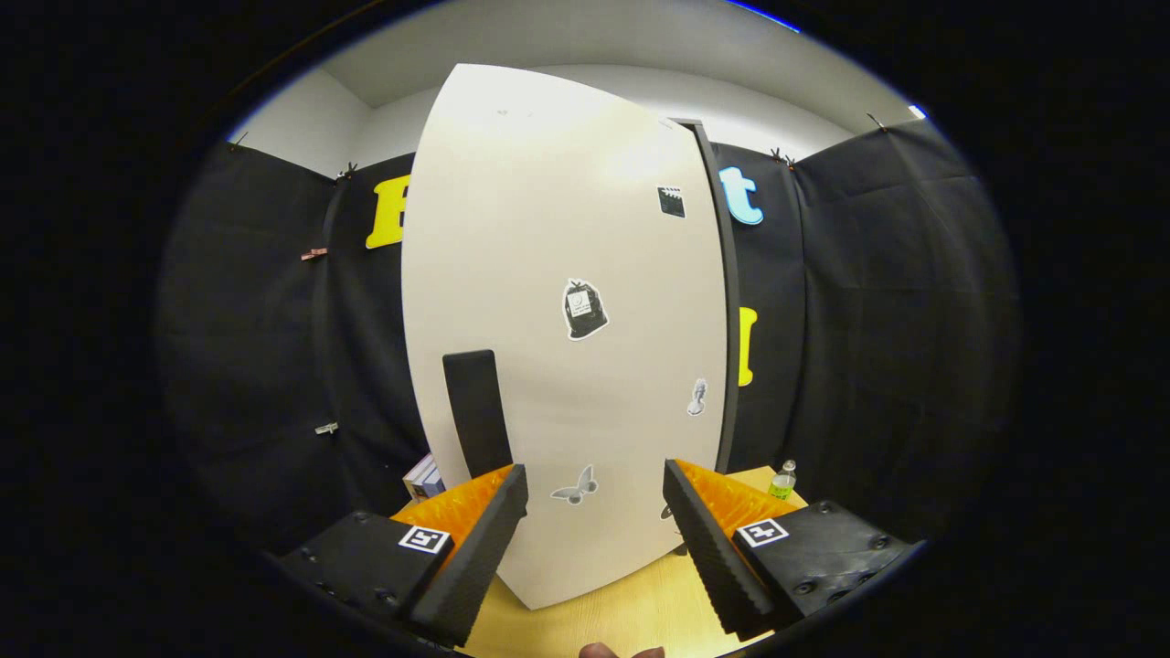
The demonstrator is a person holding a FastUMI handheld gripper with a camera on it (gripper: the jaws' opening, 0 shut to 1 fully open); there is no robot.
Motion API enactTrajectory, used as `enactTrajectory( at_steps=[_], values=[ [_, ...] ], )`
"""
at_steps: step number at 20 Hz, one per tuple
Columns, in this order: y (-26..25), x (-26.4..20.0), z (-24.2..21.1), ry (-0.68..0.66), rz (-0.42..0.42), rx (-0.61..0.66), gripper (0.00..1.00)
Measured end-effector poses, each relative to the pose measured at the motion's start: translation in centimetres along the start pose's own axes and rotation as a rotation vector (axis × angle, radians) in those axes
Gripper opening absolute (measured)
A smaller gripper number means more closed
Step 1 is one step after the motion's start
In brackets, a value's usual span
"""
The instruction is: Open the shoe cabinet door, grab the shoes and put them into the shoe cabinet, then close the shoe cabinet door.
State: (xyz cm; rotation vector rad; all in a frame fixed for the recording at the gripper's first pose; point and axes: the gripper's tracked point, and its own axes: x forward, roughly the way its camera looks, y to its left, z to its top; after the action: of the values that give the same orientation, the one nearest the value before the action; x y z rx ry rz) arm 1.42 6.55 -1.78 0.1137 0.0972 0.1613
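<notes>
A tall cream cabinet door (pixel 558 302) with several stickers stands upright just ahead of my fingers. A dark upright handle (pixel 477 413) sits low on its left side, right above my left finger (pixel 475 548). My gripper (pixel 594 535) is open, with nothing between its fingers. The door looks shut against the dark cabinet edge (pixel 727 302) on its right. The cabinet rests on a wooden table (pixel 631 612).
A small green-labelled bottle (pixel 782 481) stands on the table right of the cabinet. A stack of books (pixel 423 478) lies at the cabinet's left foot. Black cloth walls close in on both sides. A fingertip (pixel 622 652) shows below the gripper.
</notes>
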Motion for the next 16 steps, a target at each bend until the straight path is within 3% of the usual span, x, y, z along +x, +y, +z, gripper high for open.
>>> enactTrajectory(
  at_steps=[16],
  values=[
    [-0.6, 1.3, -0.8, 0.015, -0.049, -0.032, 0.98]
  ],
)
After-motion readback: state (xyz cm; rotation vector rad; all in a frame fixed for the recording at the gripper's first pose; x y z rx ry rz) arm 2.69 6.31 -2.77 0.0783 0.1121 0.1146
